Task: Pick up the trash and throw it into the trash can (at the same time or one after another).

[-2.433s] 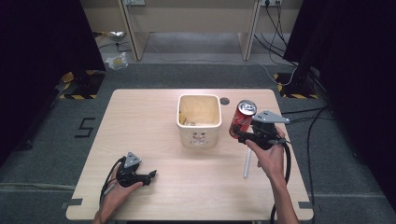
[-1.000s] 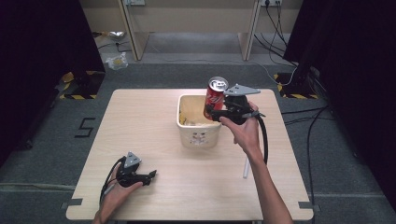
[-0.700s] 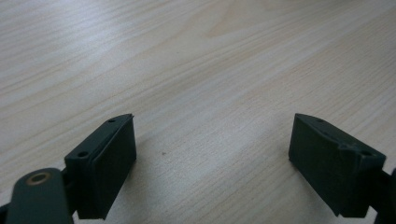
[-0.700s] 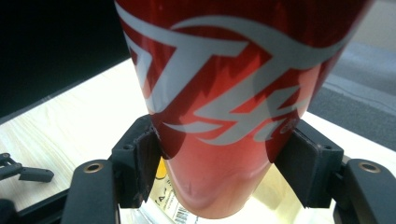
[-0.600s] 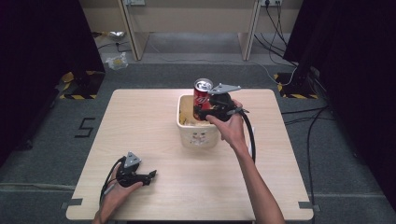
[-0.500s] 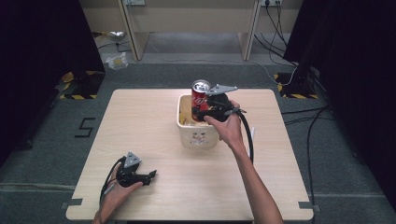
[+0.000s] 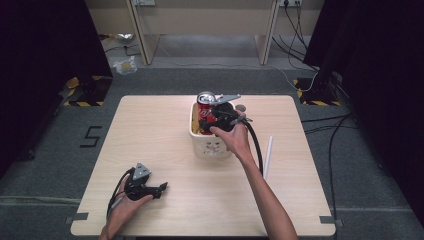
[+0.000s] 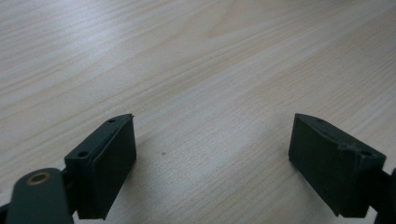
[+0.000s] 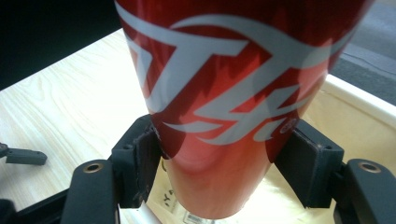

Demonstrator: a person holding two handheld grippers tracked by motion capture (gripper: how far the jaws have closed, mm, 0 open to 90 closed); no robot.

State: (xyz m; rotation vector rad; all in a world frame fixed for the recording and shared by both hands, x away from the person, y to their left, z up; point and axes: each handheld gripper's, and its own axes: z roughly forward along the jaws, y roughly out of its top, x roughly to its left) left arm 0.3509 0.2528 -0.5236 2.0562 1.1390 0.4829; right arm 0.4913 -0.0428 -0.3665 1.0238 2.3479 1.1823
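Note:
A red soda can [image 7: 205,107] with white lettering stands upright in my right gripper [image 7: 209,120], which is shut on it over the open top of a cream square bin [image 7: 212,146] at the table's middle. Up close, the can [image 9: 224,93] sits between the two black pads [image 9: 147,163], its base above the bin's pale rim [image 9: 359,100]. My left gripper [image 7: 161,187] rests near the table's front left edge, held by a hand. Its jaws stand wide apart over bare wood, with nothing between the pads [image 8: 114,163].
A white straw-like stick [image 7: 267,156] lies on the table right of the bin. A small round hole cover [image 7: 241,107] sits behind the bin. Cables trail across the grey floor at the right. The table [image 7: 150,130] is light wood.
My right gripper has carried the can leftward and down from the bin's right side until it hangs over the bin's opening. The left gripper has stayed put.

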